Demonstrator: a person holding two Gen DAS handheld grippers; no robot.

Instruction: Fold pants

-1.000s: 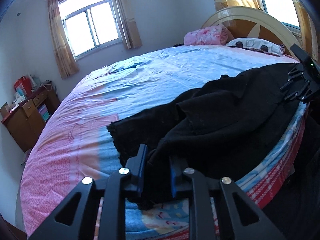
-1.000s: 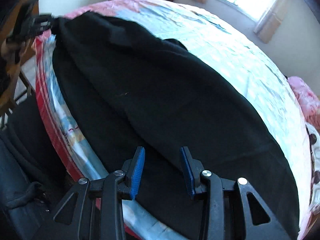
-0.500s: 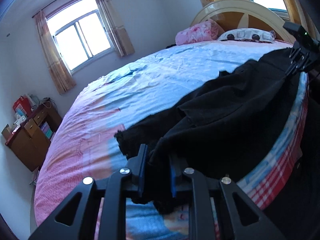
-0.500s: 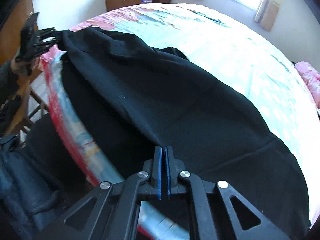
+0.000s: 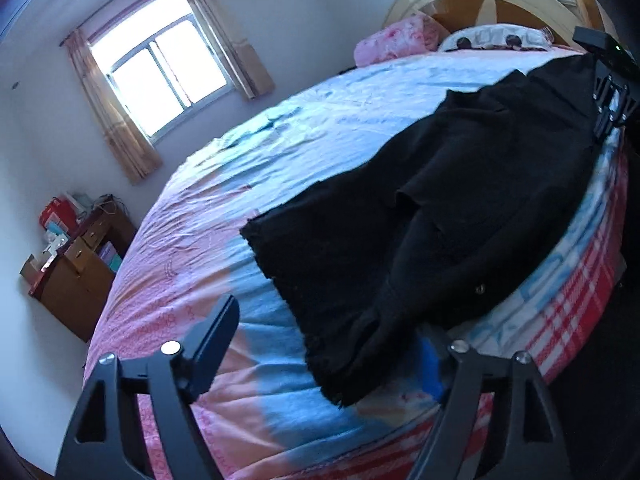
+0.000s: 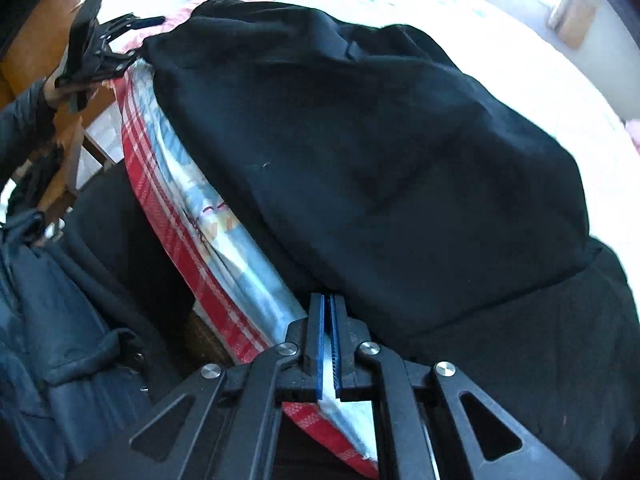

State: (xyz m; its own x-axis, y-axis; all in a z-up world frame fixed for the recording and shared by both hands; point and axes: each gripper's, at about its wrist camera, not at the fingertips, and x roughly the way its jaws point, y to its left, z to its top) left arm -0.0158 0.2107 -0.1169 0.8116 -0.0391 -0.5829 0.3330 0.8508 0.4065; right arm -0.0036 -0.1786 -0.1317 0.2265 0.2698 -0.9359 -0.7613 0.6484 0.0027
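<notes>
My left gripper (image 5: 332, 344) jaws just sprang apart, hem of black pants (image 5: 420, 216) dropped onto bed (image 5: 180, 240) near edge. Right gripper (image 6: 328, 336) fingers together, apparently pinching nothing. Fold laid; I judge regrasp next.

Left wrist view: low at bed (image 5: 192, 264) edge, facing headboard at 1 o'clock, window at 11. Right wrist view: close, steeply downward over bed side. Shared: black pants (image 5: 460, 216) (image 6: 360, 140), each opposite gripper.
</notes>
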